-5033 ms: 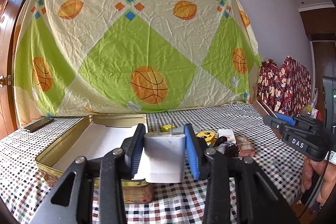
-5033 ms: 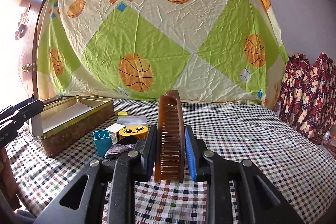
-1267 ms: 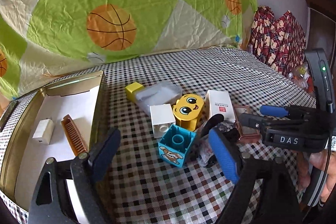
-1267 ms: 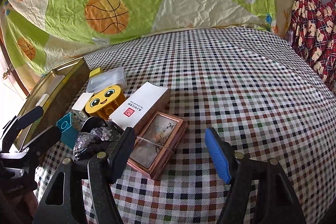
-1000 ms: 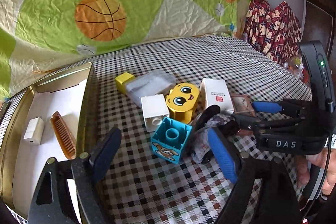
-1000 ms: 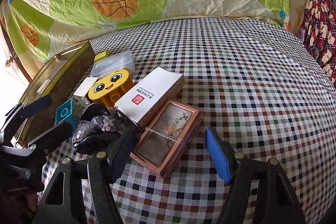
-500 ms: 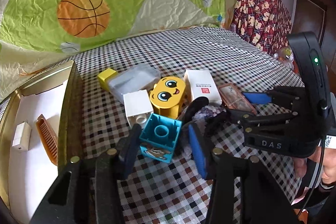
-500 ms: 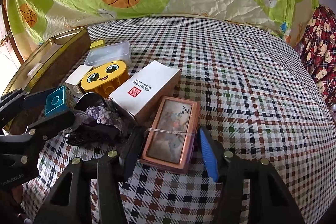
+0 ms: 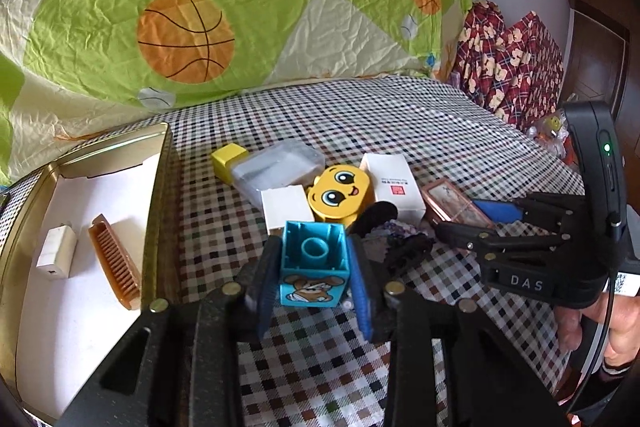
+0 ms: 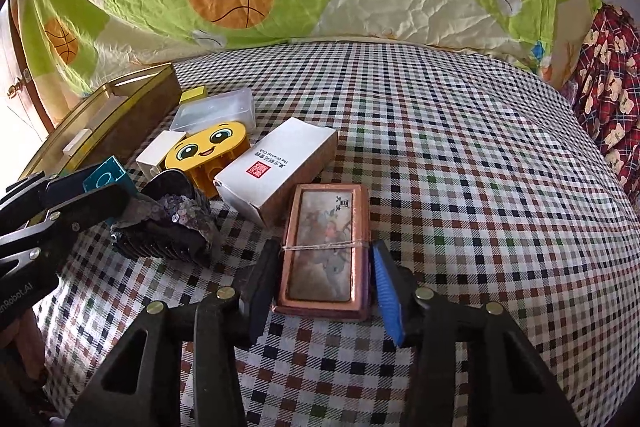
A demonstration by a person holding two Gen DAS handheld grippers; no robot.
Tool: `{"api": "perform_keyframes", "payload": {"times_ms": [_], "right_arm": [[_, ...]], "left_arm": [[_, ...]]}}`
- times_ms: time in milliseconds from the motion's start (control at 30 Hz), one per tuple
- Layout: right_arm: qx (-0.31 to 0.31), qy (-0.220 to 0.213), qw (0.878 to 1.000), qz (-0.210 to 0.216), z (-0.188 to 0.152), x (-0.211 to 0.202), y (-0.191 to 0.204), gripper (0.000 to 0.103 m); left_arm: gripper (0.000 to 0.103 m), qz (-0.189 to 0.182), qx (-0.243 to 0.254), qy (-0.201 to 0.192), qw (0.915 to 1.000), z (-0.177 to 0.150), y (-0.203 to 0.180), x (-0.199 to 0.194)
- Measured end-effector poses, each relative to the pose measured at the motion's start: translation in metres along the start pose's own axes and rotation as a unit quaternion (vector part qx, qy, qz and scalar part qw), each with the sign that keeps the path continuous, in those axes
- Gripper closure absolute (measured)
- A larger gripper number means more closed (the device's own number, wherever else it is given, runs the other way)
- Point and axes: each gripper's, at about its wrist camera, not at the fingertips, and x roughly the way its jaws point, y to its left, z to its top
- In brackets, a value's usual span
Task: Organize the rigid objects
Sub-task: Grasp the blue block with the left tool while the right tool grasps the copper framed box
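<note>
**Two grips taken at once, both need a clean lift**

The left tongs (image 9: pixel 314 273) are clamped on the blue toy block (image 9: pixel 313 257), pads flat on its side faces, at the near edge of the pile on the checked worktop (image 10: pixel 460 147). The right tongs (image 10: pixel 322 285) are closing around the copper-framed case (image 10: pixel 326 253), which sits between the pads; the right pad looks a hair off its edge. I would let that squeeze finish before lifting, since the case is flat and could tip. The block should rise straight up, clear of the sequined dark clip (image 9: pixel 396 241) at its 3 o'clock, then travel toward 9 o'clock into the gold tin (image 9: pixel 158 195), beside the comb (image 9: pixel 114 263) and white charger (image 9: pixel 56 251).
</note>
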Motion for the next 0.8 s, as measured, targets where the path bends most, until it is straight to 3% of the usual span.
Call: {"api": "perform_keyframes", "payload": {"times_ms": [433, 800], "right_arm": [[-0.008, -0.057, 0.998, -0.019, -0.003, -0.021, 0.005, 0.055], [-0.006, -0.076, 0.997, -0.020, -0.006, -0.027, 0.004, 0.055]], "left_arm": [[0.072, 0.000, 0.005, -0.043, 0.9991, 0.000, 0.000, -0.016], [0.073, 0.001, 0.009, -0.069, 0.9975, -0.001, -0.003, -0.025]]}}
